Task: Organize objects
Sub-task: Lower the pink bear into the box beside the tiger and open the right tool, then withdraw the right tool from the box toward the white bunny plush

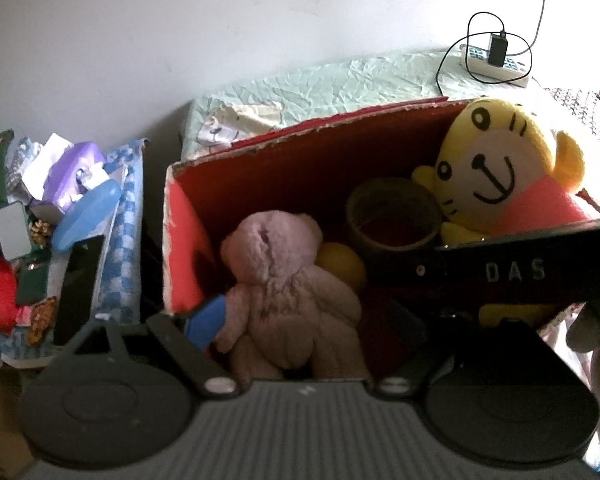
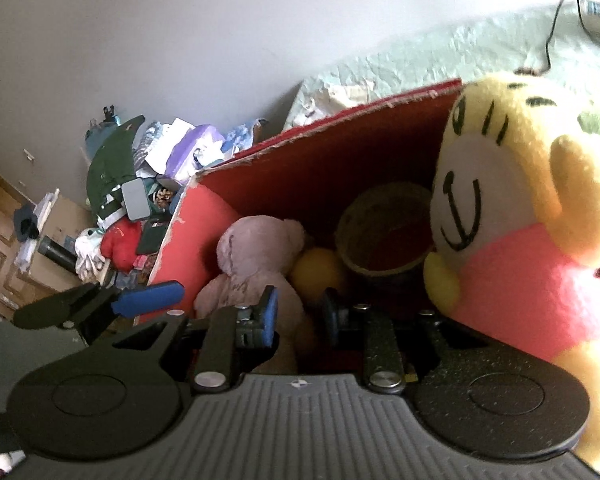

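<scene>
The left gripper (image 1: 304,316) stands spread wide over the near edge of the red cardboard box (image 1: 188,224), its blue pad (image 1: 206,320) just left of the pink teddy bear (image 1: 288,280), whose back faces the camera, long axis running away, head farthest. The pads do not press it. The right gripper (image 2: 300,316) has jaws nearly together, nothing visibly pinched, with the bear just beyond. Behind the bear lie a yellow ball (image 1: 340,264) and a tape roll (image 1: 394,216); the yellow tiger plush (image 1: 496,168) leans at the box's far right
</scene>
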{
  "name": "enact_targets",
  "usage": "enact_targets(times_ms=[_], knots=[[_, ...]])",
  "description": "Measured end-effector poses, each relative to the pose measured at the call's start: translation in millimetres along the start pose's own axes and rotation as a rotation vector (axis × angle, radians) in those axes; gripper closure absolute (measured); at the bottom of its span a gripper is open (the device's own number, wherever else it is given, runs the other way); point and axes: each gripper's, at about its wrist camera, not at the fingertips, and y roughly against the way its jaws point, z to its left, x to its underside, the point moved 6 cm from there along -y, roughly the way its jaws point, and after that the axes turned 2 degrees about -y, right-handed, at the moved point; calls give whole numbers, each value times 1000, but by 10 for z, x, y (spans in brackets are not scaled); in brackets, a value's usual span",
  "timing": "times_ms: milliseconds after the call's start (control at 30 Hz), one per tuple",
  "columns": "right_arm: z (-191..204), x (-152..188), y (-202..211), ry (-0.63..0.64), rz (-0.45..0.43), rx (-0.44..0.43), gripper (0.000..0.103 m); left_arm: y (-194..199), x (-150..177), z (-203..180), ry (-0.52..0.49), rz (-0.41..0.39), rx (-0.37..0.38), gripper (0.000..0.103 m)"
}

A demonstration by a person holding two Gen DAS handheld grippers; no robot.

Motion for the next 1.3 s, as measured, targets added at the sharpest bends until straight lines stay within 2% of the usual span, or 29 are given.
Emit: enact_targets(times_ms=[433, 833, 1300], knots=[[0, 156, 291, 18, -73, 46, 75, 155, 105, -84, 39, 8, -16, 10], [-68, 224, 561, -38, -185, -1, 75, 320, 99, -232, 32, -17, -33, 9], [-183, 309, 790, -68, -288, -12, 75, 464, 64, -346, 33, -32, -5, 8]])
